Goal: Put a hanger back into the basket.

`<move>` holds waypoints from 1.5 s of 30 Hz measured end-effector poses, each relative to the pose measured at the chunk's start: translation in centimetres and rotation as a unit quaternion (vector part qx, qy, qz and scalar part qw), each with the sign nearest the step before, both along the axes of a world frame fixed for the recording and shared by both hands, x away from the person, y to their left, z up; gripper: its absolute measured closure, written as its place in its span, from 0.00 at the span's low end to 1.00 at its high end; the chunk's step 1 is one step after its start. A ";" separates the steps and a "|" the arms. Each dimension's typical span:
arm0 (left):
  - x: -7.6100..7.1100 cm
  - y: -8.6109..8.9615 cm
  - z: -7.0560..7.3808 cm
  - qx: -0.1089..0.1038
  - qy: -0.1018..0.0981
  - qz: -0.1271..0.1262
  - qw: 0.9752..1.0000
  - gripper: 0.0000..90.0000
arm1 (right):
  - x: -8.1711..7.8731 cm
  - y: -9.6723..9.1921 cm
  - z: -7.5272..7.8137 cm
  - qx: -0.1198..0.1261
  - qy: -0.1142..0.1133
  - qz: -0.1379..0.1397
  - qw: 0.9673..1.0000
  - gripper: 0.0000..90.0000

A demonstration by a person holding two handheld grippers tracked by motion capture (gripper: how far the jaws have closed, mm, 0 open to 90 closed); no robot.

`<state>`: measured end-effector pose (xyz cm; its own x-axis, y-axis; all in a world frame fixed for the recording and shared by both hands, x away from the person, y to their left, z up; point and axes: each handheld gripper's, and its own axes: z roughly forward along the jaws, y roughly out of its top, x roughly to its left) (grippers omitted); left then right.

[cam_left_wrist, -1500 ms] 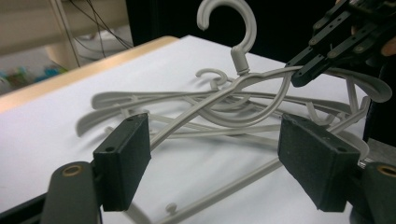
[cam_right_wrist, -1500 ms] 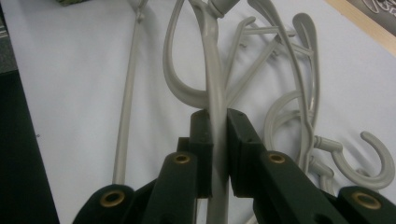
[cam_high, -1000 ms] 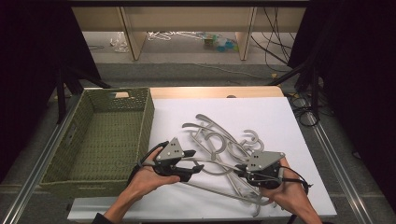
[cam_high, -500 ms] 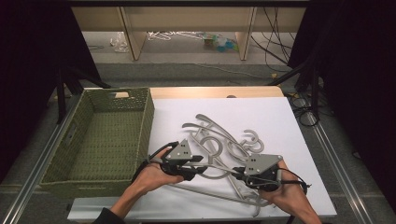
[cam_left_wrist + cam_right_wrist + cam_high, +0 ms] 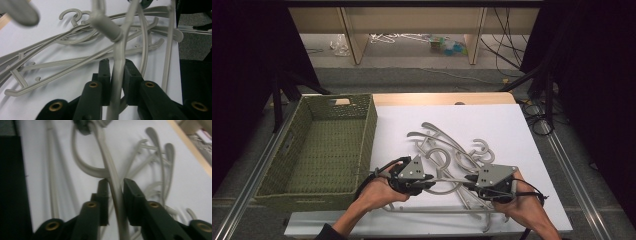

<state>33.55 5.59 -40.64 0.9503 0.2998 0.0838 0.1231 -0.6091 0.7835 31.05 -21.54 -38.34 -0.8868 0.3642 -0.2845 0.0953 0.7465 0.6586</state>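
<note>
Black curtains (image 5: pixel 247 75) both sides; grey floor (image 5: pixel 422 77) beyond surface; wooden shelf legs (image 5: pixel 352 40) at back; loose cables (image 5: pixel 512 45) right.

Bare white board (image 5: pixel 512 125) is left beyond the hanger pile (image 5: pixel 452 155); left of it, passage is blocked by the basket (image 5: pixel 371 125).

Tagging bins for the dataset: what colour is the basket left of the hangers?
Olive green, woven texture; basket shows best in the high view.

Table's lit bright and even from above, dark all around it. The grey plastic hangers (image 5: pixel 75 60) cast soft shadows; right gripper view's pretty blurry throughout.
</note>
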 end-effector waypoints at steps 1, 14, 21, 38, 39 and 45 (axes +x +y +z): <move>0.0 0.0 0.1 0.002 0.004 0.000 1.000 0.89 | 0.1 -0.1 0.1 0.003 -0.004 -0.009 1.000 0.74; 1.0 2.8 2.1 -0.009 0.025 0.113 0.993 0.91 | -0.1 -0.8 1.6 0.082 -0.034 -0.106 0.990 0.45; 1.4 5.0 3.8 -0.039 0.033 0.153 0.987 0.91 | -0.6 -1.5 1.2 0.120 -0.032 -0.121 0.985 0.43; 2.3 13.4 12.4 -0.103 -0.025 0.244 0.964 0.91 | -0.7 -2.2 -0.8 0.136 0.001 -0.123 0.983 0.41; 2.7 14.4 12.7 -0.099 -0.031 0.254 0.962 0.91 | -0.7 -2.3 -0.8 0.134 0.002 -0.123 0.983 0.40; 4.1 18.7 12.4 -0.096 -0.042 0.297 0.949 0.91 | -0.4 -2.7 -1.3 0.140 0.011 -0.137 0.981 0.38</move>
